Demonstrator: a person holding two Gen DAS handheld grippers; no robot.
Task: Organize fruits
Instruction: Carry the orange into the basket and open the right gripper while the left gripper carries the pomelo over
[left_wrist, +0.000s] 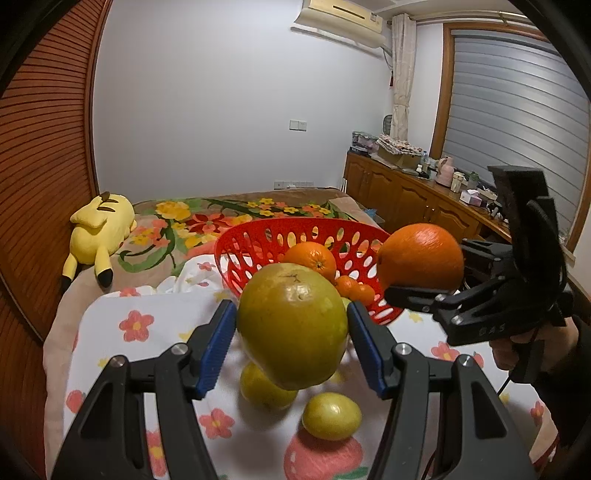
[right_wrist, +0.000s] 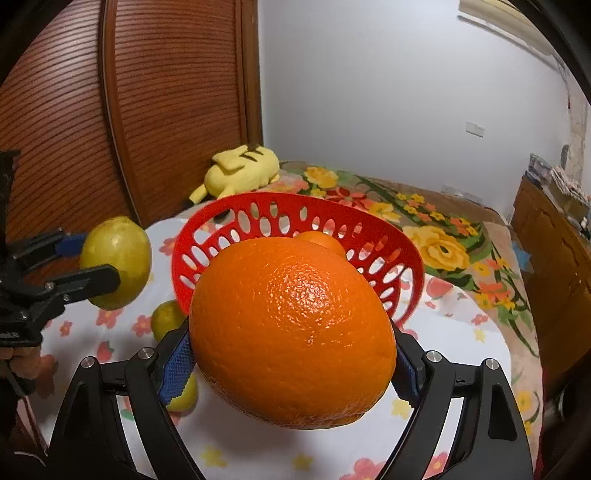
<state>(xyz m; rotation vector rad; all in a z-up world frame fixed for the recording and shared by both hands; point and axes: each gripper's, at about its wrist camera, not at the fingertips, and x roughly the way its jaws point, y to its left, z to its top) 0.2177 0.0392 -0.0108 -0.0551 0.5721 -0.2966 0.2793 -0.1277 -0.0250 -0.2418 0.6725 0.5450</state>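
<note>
My left gripper (left_wrist: 291, 325) is shut on a large yellow-green pear (left_wrist: 291, 325) and holds it above the floral cloth, just in front of the red basket (left_wrist: 258, 240). My right gripper (right_wrist: 291, 350) is shut on a big orange (right_wrist: 291, 332), held in the air by the basket's (right_wrist: 388, 236) near right side. The right gripper also shows in the left wrist view (left_wrist: 424, 291), with the orange (left_wrist: 421, 254). The pear shows in the right wrist view (right_wrist: 122, 254). The basket holds an orange (left_wrist: 312, 258) and small tangerines (left_wrist: 354, 290). Two small yellow-green fruits (left_wrist: 330, 415) (left_wrist: 262, 387) lie on the cloth below the pear.
A yellow plush toy (left_wrist: 99, 229) lies at the bed's far left by the wooden slatted wall (left_wrist: 40, 166). A wooden cabinet (left_wrist: 406, 195) with clutter runs along the right. The bed is covered with a floral blanket (left_wrist: 207, 218) and a white flowered cloth (left_wrist: 155, 325).
</note>
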